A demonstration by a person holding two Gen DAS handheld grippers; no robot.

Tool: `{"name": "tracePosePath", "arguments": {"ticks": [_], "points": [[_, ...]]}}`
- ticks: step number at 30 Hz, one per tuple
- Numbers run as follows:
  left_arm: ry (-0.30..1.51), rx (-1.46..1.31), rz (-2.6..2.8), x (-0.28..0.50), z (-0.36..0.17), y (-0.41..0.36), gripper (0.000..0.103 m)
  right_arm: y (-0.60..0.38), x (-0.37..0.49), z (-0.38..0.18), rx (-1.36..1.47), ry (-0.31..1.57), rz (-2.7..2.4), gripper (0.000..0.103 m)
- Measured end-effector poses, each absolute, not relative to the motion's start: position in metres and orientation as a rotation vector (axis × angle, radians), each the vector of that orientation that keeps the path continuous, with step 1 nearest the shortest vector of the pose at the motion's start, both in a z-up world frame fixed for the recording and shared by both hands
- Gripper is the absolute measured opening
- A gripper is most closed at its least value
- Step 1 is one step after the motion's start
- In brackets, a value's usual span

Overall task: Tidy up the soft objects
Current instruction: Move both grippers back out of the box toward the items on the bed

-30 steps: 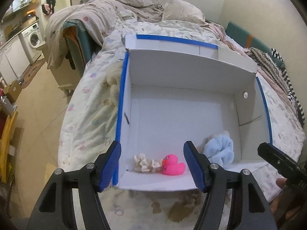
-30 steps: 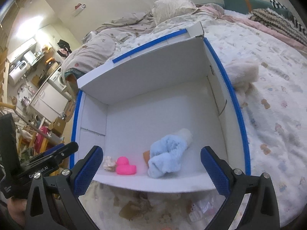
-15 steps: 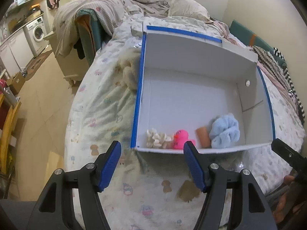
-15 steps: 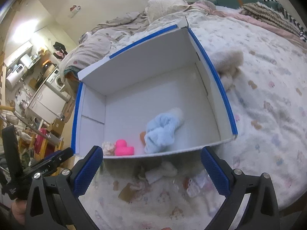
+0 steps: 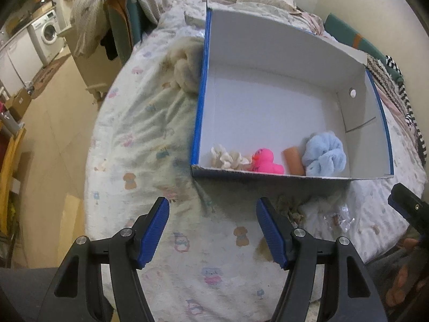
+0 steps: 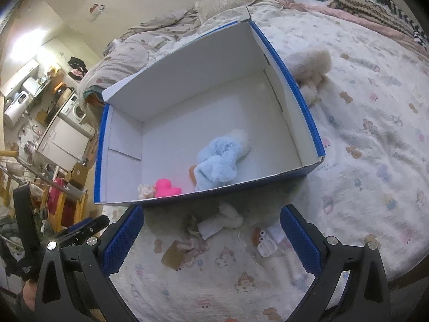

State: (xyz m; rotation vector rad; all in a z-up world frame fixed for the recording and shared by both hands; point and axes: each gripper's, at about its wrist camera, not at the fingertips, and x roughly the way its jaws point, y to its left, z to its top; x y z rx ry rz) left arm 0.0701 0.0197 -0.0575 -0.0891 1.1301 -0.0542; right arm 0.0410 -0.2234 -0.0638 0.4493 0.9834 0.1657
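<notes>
Between the blue pads of the right claw (image 6: 211, 238), which is standing wide and holding nothing, loose soft things are now coming into view on the bed (image 6: 362, 161): a brown tag (image 6: 173, 254), a white fluffy scrap (image 6: 229, 218) and a small toy with googly eyes (image 6: 261, 237). A second ago both claws were hanging over the box; they are now pulling back toward the bed's near edge. The left claw (image 5: 213, 232) is also gaping about halfway and empty, with only printed sheet between its pads. Beyond both claws the white box (image 5: 268, 102) is sitting with a cream scrunchie (image 5: 228, 158), pink duck (image 5: 264, 161), orange roll (image 5: 294, 159) and blue towel (image 5: 324, 158) along its near wall. Farther off, a beige plush (image 5: 186, 72) is leaning against the box's outer side. Judging by this retreat, a fresh pick from the loose pile is likely coming next.
</notes>
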Motion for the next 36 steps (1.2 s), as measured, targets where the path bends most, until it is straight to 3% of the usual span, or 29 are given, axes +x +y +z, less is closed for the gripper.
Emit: {"name": "tracePosePath", "arguments": {"ticks": [13,17,20,22,23,36], "points": [[1.367,-0.08,-0.243,0.07,-0.115,-0.033,0.063,-0.239,0.044,-0.082,0.485,1.063,0.085,0.103],[1.439,-0.054,-0.3,0.07,-0.133,-0.055,0.035,-0.25,0.042,-0.085,0.518,1.071,0.069,0.103],[1.48,-0.075,-0.327,0.07,-0.142,-0.061,0.026,-0.254,0.041,-0.087,0.525,1.074,0.059,0.103],[1.482,-0.04,-0.339,0.068,-0.142,-0.066,0.01,-0.256,0.04,-0.087,0.528,1.076,0.055,0.103],[1.483,-0.031,-0.343,0.068,-0.141,-0.066,0.007,-0.257,0.04,-0.087,0.529,1.076,0.054,0.103],[1.379,-0.104,-0.298,0.06,-0.102,-0.019,0.006,-0.271,0.042,-0.11,0.589,1.187,0.017,0.103]]}}
